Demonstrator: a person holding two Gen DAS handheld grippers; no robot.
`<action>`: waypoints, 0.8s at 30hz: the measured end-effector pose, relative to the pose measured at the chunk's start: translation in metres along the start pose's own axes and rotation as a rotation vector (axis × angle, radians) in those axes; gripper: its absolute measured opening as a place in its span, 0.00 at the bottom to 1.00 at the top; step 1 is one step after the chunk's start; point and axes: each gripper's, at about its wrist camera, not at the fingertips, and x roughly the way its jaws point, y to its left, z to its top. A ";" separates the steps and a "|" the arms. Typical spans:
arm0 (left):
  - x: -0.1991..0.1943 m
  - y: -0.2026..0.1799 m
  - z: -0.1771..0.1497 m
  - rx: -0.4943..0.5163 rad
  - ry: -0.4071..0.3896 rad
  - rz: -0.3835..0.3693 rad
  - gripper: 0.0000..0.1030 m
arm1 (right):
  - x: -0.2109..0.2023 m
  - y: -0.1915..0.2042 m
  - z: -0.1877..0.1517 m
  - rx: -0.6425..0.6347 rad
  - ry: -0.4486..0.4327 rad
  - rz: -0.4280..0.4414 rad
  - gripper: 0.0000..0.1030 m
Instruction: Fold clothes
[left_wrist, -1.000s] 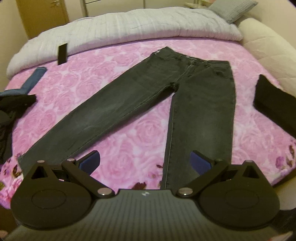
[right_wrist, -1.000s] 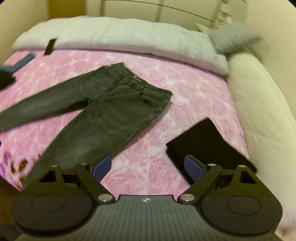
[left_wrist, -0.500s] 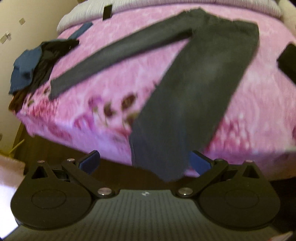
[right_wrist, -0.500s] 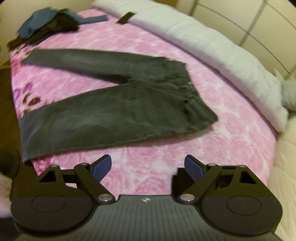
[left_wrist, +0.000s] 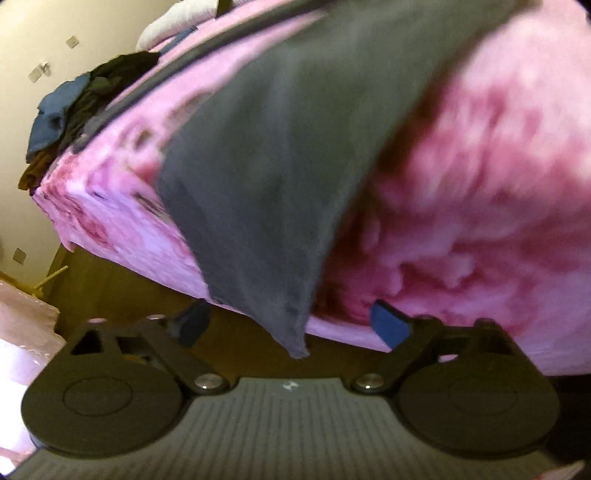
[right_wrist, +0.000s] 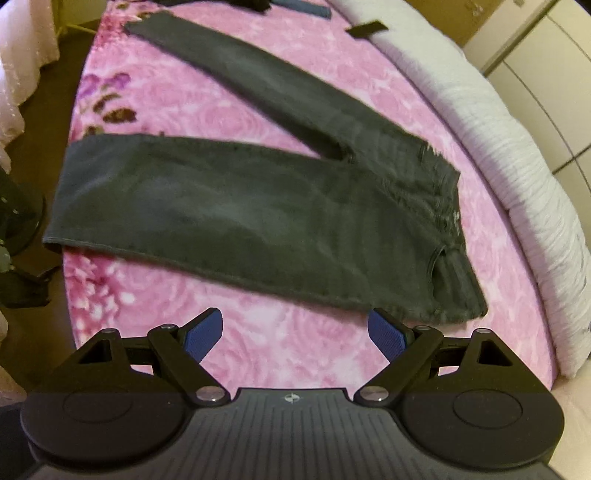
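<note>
Dark jeans lie flat on the pink bed, legs spread, one hem hanging over the bed's edge. Left hand-held gripper wide open w/ that hem between its fingers, not pinched — right hand-held gripper wide open, empty, just beside the jeans' waistband.

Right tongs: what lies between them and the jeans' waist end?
Only bare pink bedspread, as the right wrist view shows. The open right tongs hover short of the jeans, nothing in the gap.

Walls: cream wall with switch plates
Floor: brown wood
Bed: pink rose-print cover
Duvet: white, bunched along the far edge
</note>
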 end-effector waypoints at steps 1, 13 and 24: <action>0.011 -0.002 -0.004 -0.008 -0.002 0.018 0.70 | 0.005 0.002 -0.001 0.004 0.008 -0.002 0.86; -0.060 0.080 0.004 0.131 -0.057 0.001 0.04 | 0.019 -0.004 -0.006 -0.151 -0.062 -0.088 0.86; -0.125 0.158 0.106 0.213 -0.054 -0.068 0.04 | 0.122 -0.074 -0.052 -0.608 -0.079 -0.212 0.70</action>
